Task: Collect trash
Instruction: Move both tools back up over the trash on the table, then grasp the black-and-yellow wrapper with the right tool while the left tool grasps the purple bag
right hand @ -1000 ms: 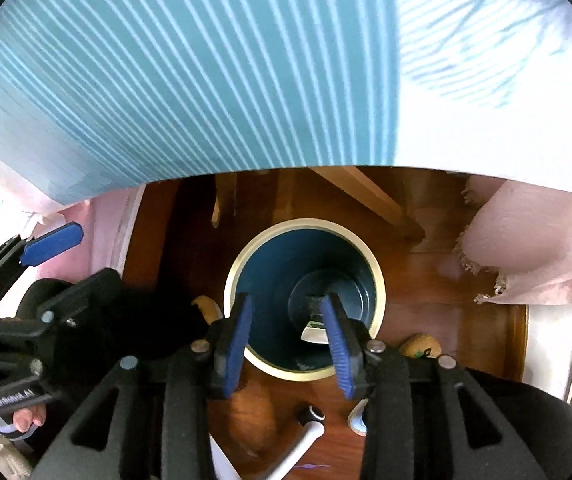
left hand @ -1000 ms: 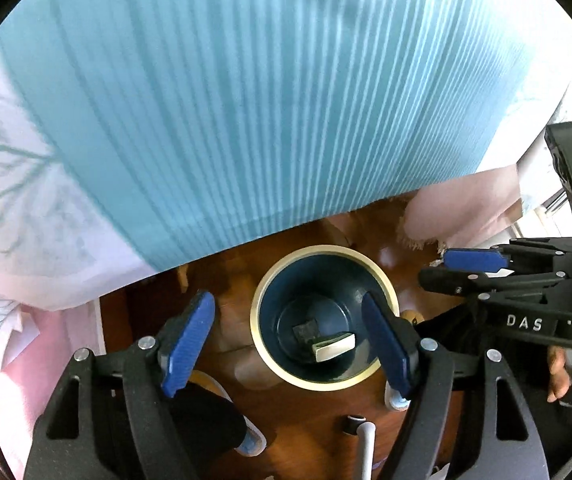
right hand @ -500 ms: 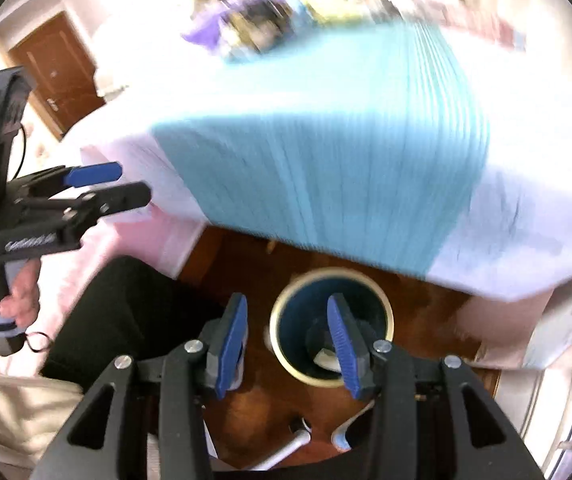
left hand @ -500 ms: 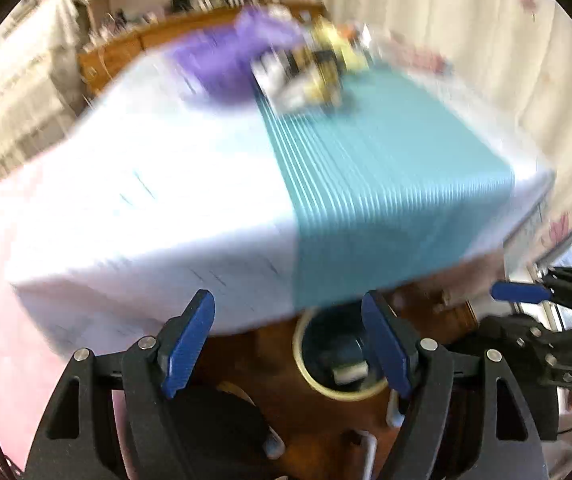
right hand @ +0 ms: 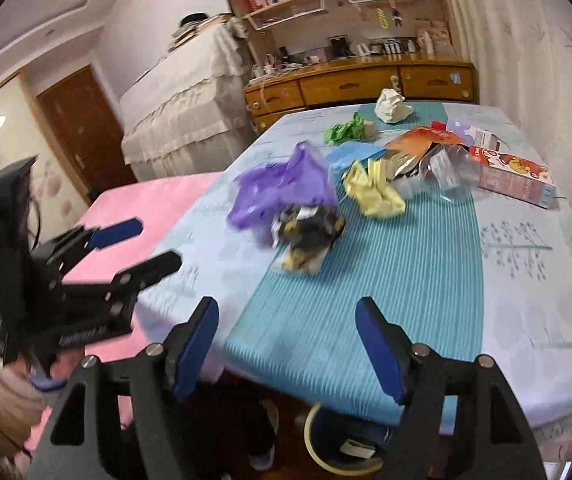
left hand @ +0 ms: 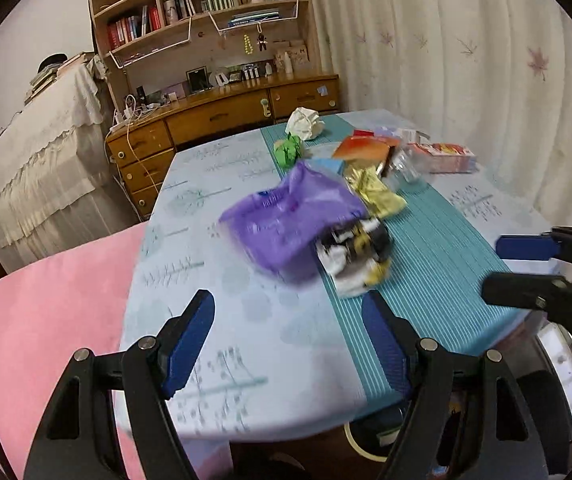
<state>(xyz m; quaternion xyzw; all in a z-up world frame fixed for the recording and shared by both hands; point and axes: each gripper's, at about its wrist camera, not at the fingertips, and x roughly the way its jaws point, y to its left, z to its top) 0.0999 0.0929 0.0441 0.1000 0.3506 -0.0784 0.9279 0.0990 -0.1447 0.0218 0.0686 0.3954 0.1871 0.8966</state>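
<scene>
Trash lies on the table's teal runner (left hand: 442,264): a purple bag (left hand: 290,224), a black and yellow wrapper (left hand: 356,254), a yellow wrapper (left hand: 378,196), a green wad (left hand: 288,150), a white paper ball (left hand: 304,124), an orange packet (left hand: 362,148) and a red carton (left hand: 444,156). My left gripper (left hand: 286,342) is open and empty above the table's near edge. My right gripper (right hand: 288,346) is open and empty over the runner's near end (right hand: 366,280). The dark bin (right hand: 342,444) with a cream rim stands on the floor below the table edge, with trash inside.
A pink cover (left hand: 42,300) lies left of the table. A wooden dresser and bookshelf (left hand: 222,108) stand behind, a curtain (left hand: 446,60) at the right, a cloth-covered piece (left hand: 38,152) at the left. The right gripper shows at the left wrist view's right edge (left hand: 534,272).
Both grippers have swung up from over the bin to face the tabletop. The right gripper's jaws have opened wider. The trash pile has come into view.
</scene>
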